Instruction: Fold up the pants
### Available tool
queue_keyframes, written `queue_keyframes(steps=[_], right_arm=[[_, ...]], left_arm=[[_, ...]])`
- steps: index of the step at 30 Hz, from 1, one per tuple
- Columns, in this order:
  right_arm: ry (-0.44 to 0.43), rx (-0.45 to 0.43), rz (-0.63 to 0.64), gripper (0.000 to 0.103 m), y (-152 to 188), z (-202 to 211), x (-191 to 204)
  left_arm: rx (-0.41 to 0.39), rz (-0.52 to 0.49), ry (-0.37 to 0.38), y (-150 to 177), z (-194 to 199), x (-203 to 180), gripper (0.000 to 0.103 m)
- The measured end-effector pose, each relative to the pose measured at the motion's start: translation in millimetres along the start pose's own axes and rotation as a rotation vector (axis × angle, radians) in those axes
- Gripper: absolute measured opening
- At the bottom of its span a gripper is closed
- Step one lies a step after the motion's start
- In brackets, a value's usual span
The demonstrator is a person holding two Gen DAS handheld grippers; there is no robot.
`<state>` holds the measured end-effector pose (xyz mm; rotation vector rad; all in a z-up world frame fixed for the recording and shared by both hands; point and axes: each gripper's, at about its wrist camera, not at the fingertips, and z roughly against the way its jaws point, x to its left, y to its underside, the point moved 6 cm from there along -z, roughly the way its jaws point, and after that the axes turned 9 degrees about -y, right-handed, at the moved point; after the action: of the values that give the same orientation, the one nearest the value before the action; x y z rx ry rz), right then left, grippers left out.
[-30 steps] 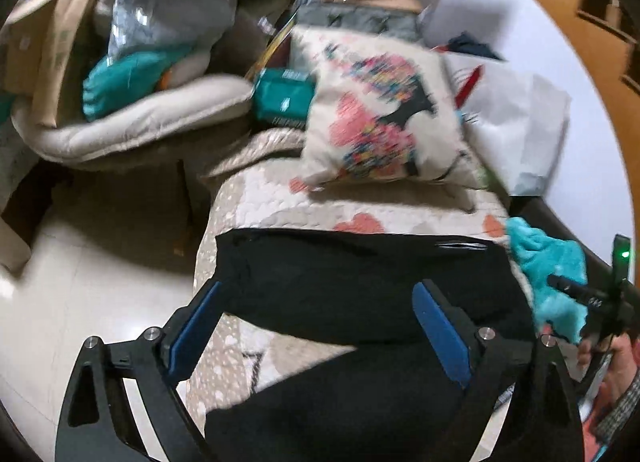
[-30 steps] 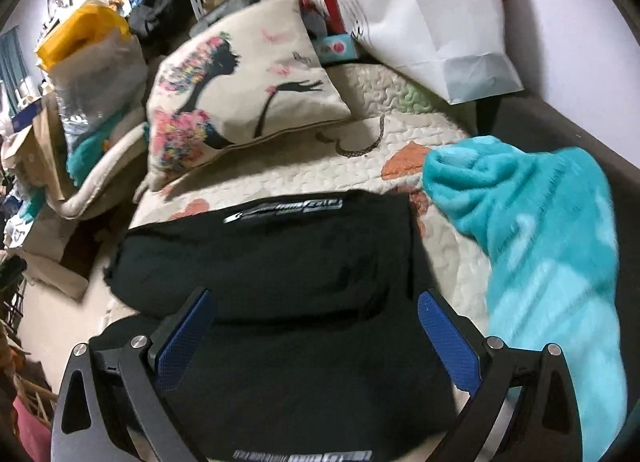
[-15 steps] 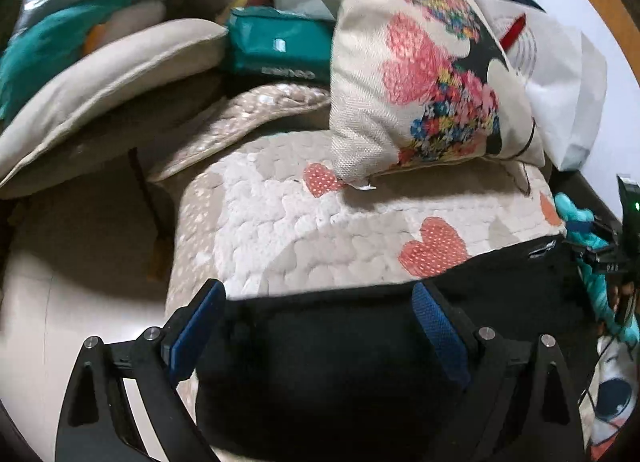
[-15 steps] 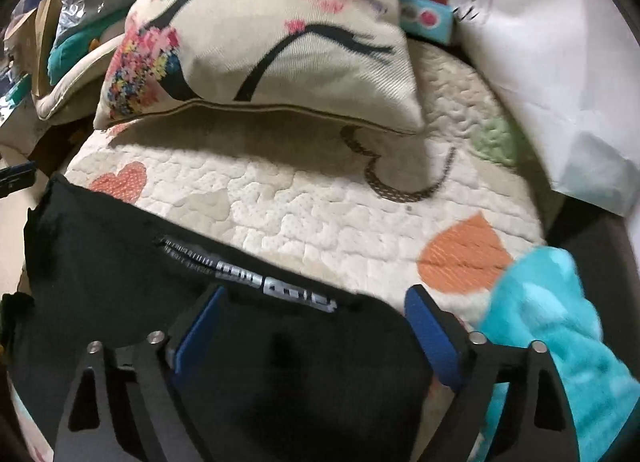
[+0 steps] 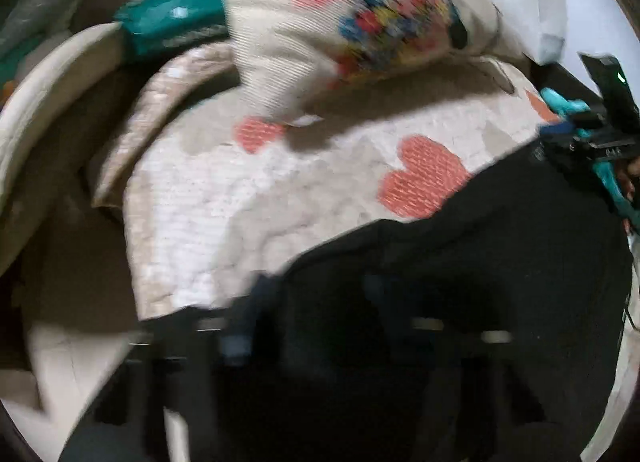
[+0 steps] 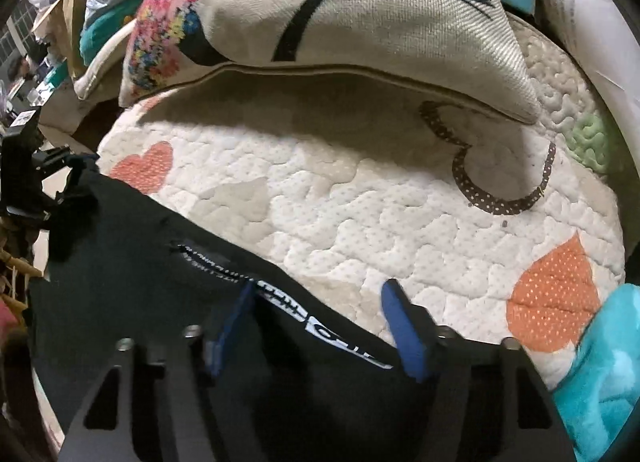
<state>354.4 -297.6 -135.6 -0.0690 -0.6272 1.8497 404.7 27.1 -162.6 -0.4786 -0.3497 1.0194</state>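
Black pants (image 6: pixel 132 262), one pair, between two tongs (image 6: pixel 320 314) on one quilt (image 6: pixel 360 202).

Both wrist cameras sit low and close over the black pants (image 6: pixel 168 314), facing the 12 o'clock cushion (image 6: pixel 360 10), sharing the heart-patterned quilt (image 5: pixel 224 198)

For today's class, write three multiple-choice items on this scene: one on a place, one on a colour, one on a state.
1. The pillow lies: A beyond the pants, on the quilt; B on the floor; C inside a box.
2. The pants are: A red; B black; C white.
3. The right gripper jaws stand: A shut on the pillow; B out of view; C apart.
A: it rests past the pants' edge. B: the cloth is black. C: a gap shows between the blue pads.
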Motion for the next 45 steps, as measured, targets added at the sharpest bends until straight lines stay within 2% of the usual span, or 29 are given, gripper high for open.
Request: queue_keyframes(steps=[1, 2, 3, 5, 6, 12, 16, 21, 24, 29, 32, 35, 36, 38, 39, 41, 42, 43, 45], right_arm=[[-0.003, -0.01, -0.018, 0.036, 1.1, 5.2, -0.6], [-0.009, -0.02, -0.034, 0.034, 2.4, 9.7, -1.0], [-0.019, -0.035, -0.056, 0.031, 4.1, 15.9, -0.3], [-0.022, -0.049, -0.064, 0.012, 6.0, 23.0, 3.0], [-0.038, -0.051, -0.075, 0.01, 7.0, 26.0, 7.5], [0.018, -0.058, -0.039, 0.007, 21.0, 44.7, 35.8], [0.038, -0.103, -0.037, 0.006, 32.3, 73.7, 49.7], [0.04, -0.125, -0.033, 0.006, 55.8, 102.5, 75.0], [0.034, -0.111, -0.032, 0.006, 80.9, 114.5, 89.4], [0.024, -0.043, -0.017, 0.006, 138.1, 116.7, 119.2], [0.021, 0.02, -0.013, 0.006, 174.0, 111.0, 133.3], [0.054, 0.11, -0.004, 0.006, 206.2, 100.0, 140.5], [0.07, 0.149, 0.001, 0.006, 216.7, 95.0, 141.8], [0.106, 0.229, 0.031, 0.006, 232.2, 86.2, 146.8], [0.162, 0.241, 0.056, 0.006, 234.5, 86.5, 147.1], [0.189, 0.246, 0.062, 0.011, 233.7, 90.1, 148.5], [0.194, 0.246, 0.057, 0.023, 232.7, 93.2, 149.1], [0.216, 0.235, 0.058, 0.045, 230.2, 99.2, 150.7], [0.244, 0.184, 0.074, 0.063, 221.0, 112.6, 155.2]], left_arm=[[0.002, 0.02, 0.022, 0.7, 2.8, 3.3, 0.02], [0.003, 0.039, 0.048, 1.3, 6.9, 4.8, 0.008], [-0.005, 0.047, 0.052, 2.9, 13.0, 4.1, 0.008], [-0.027, 0.026, 0.02, 5.0, 23.6, 0.2, 0.008], [-0.037, 0.022, 0.01, 5.9, 28.6, -1.4, 0.008], [-0.118, 0.071, -0.016, 9.1, 76.1, -4.0, 0.007], [-0.171, 0.089, -0.032, 15.8, 111.5, -6.1, 0.007], [-0.235, 0.094, -0.052, 45.5, 160.8, -20.4, 0.008], [-0.236, 0.055, -0.092, 74.4, 180.3, -38.4, 0.008], [-0.189, 0.058, -0.097, 131.1, 197.7, -58.4, 0.008], [-0.128, 0.068, -0.102, 171.0, 200.4, -69.6, 0.011], [-0.047, 0.076, -0.121, 202.6, 198.3, -76.8, 0.013], [-0.017, 0.087, -0.128, 213.9, 198.9, -77.3, 0.019], [0.017, 0.127, -0.157, 230.4, 203.3, -69.6, 0.021], [0.038, 0.167, -0.169, 238.6, 208.5, -60.6, 0.022], [0.059, 0.263, -0.155, 247.9, 219.9, -42.0, 0.027], [0.06, 0.334, -0.143, 252.2, 227.9, -29.0, 0.031], [0.054, 0.403, -0.134, 256.0, 236.0, -14.7, 0.033], [0.024, 0.495, -0.124, 259.4, 249.6, 6.3, 0.035]])
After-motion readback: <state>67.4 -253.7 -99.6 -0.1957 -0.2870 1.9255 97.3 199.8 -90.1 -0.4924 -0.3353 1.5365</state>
